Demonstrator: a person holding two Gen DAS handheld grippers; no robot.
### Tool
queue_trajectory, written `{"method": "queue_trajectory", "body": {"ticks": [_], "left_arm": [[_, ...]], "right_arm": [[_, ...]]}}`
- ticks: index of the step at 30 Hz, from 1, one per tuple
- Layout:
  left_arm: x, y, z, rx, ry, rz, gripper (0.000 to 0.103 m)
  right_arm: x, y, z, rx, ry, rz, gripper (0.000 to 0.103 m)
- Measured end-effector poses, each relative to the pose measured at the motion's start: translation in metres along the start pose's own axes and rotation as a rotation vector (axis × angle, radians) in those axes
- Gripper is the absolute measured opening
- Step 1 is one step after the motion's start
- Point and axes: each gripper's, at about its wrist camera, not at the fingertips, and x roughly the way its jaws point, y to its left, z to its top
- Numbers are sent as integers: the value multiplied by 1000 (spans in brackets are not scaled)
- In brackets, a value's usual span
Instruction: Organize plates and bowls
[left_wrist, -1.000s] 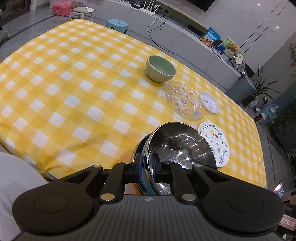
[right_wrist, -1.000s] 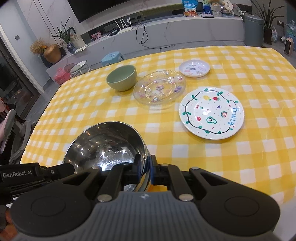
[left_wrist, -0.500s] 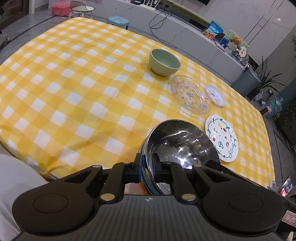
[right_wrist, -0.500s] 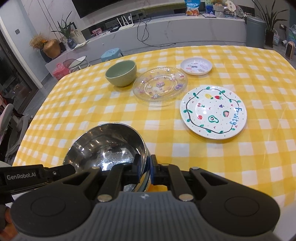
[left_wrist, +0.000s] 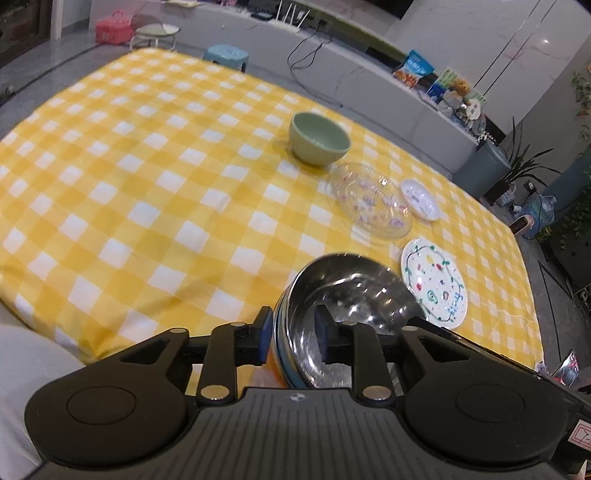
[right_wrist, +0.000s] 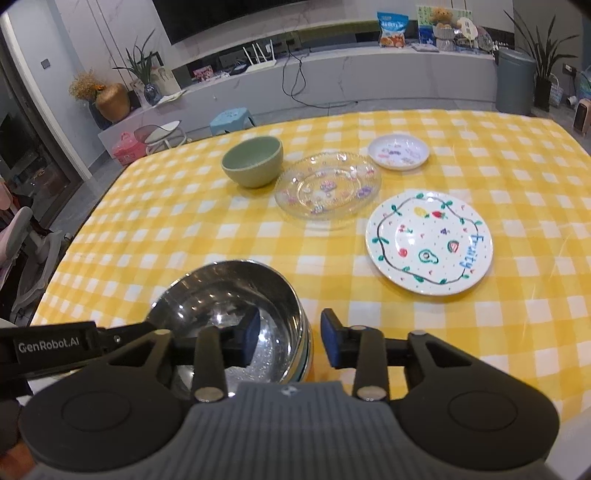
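A steel bowl (left_wrist: 351, 288) (right_wrist: 221, 295) sits on a stack of bowls with blue and orange edges at the near edge of the table. My left gripper (left_wrist: 293, 334) straddles its left rim, jaws opening, pads clear of the metal. My right gripper (right_wrist: 291, 336) straddles the right rim, also opening, with gaps on both sides. Farther back lie a green bowl (left_wrist: 319, 138) (right_wrist: 253, 160), a clear patterned glass plate (left_wrist: 371, 201) (right_wrist: 328, 188), a small white plate (left_wrist: 421, 199) (right_wrist: 398, 151) and a large fruit-painted plate (left_wrist: 434, 282) (right_wrist: 428, 242).
A yellow checked tablecloth (left_wrist: 147, 192) (right_wrist: 517, 177) covers the table. Behind it runs a low grey counter (right_wrist: 369, 77) with snacks, cables and plants. A blue stool (right_wrist: 231, 118) and a grey bin (right_wrist: 515, 79) stand on the floor.
Both grippers, earlier clamped on the steel bowl's rim, now have their jaws spread apart and off the rim. The bowl stack stays at the table's near edge.
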Motion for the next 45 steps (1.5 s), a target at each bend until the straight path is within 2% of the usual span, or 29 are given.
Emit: {"method": "queue_trajectory", "body": {"ticks": [5,8,14,17,19,23,35,45], "left_arm": [[-15,-6,16,25,-51,-22,29],[-25,-15,31,64,-86,-38,30],[-31,-32,65,133,-134,-44,33],[-26,-35,83,137,-141,-68,44],[-21,-37,93,151,-150,-74,51],[-4,-39,114,177,-176,-49,65],[86,-27,167,203,-72,-33,66],[147,-11,192,154,9,-19,65]], "right_arm": [[-11,5,9,-21,-35,14,42],[-15,5,20,-32,-58,25,47],[-16,6,54,-64,-104,6,48],[-12,4,74,-63,-116,7,51],[-7,2,88,-59,-123,12,61],[12,2,113,-61,-118,12,62],[108,13,175,-81,-24,-32,62],[174,12,198,-67,59,-58,60]]}}
